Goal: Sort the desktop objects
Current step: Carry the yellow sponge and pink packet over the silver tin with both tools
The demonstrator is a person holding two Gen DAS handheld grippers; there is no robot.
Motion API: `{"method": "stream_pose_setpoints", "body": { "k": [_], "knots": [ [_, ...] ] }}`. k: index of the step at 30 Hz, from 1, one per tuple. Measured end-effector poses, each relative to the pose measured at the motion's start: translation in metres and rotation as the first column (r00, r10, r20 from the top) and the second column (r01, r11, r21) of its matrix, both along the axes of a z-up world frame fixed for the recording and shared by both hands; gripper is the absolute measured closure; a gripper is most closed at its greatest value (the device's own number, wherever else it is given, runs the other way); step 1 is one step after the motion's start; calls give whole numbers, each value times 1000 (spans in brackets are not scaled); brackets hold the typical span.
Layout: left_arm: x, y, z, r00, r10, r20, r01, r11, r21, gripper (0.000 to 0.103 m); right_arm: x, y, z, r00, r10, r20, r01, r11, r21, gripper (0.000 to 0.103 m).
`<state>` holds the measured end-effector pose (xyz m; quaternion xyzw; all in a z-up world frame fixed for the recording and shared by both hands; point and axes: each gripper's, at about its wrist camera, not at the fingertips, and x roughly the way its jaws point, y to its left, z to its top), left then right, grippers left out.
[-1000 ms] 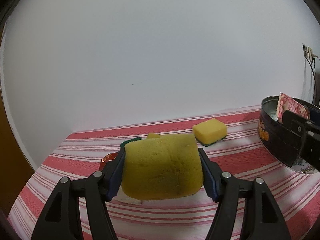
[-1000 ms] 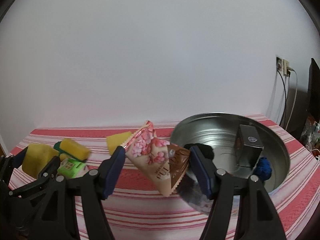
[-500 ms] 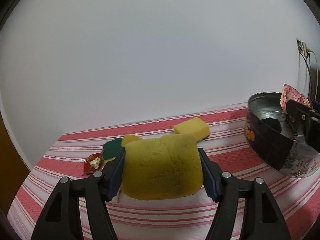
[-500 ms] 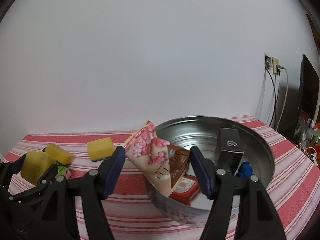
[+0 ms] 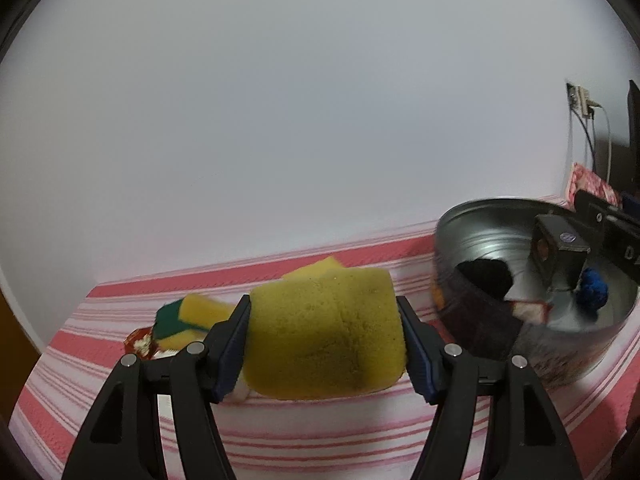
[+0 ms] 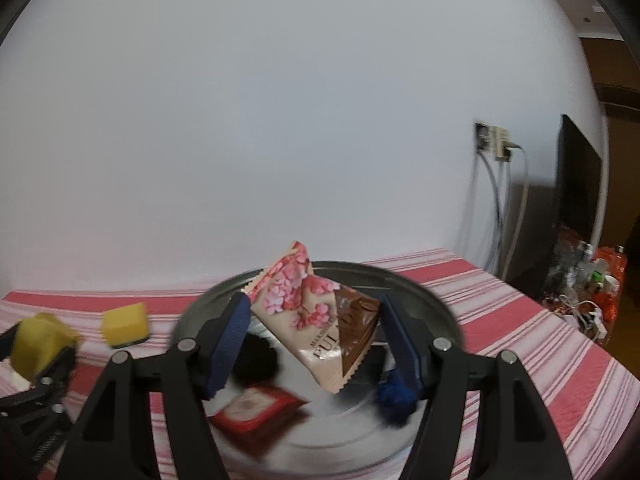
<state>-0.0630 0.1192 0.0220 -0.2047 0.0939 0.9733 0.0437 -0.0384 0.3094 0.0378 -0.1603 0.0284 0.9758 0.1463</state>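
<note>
My left gripper [image 5: 324, 340] is shut on a big yellow sponge [image 5: 326, 332], held above the striped tablecloth [image 5: 304, 436]. My right gripper [image 6: 314, 344] is shut on a pink and brown snack packet [image 6: 320, 316], held over the round metal tin [image 6: 420, 292]. In the left wrist view the tin [image 5: 480, 224] stands at the right. Inside it lie a black lump [image 6: 256, 360], a red packet [image 6: 256, 416], a blue ball [image 6: 394, 396] and a dark box [image 5: 560, 248]. The left gripper and its sponge [image 6: 36, 340] show at the far left of the right wrist view.
Two yellow and green sponges [image 5: 192, 314] [image 6: 125, 325] and a red wrapper [image 5: 138, 342] lie on the cloth at the left. A wall socket with cables [image 6: 494, 140], a dark monitor [image 6: 578, 184] and bottles [image 6: 592, 276] stand at the right past the table edge.
My right gripper has carried the snack packet rightward and over the tin. My left gripper, still holding the sponge, has swung right, bringing the tin further into view.
</note>
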Motion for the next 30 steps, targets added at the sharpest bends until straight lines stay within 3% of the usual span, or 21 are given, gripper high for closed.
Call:
{"method": "stream_pose_setpoints", "body": {
  "k": [5, 20, 30],
  "knots": [
    [-2, 27, 10, 998, -63, -8, 63, 998, 21, 34, -4, 34, 3, 997, -73, -5, 73, 997, -39, 35],
    [-19, 110, 29, 973, -232, -13, 233, 970, 64, 34, -25, 72, -3, 986, -163, 48, 163, 987, -9, 35],
    [-33, 134, 14, 971, -232, 48, 231, 972, 35, 34, -32, 74, -9, 982, -166, 87, 169, 985, -26, 35]
  ]
}}
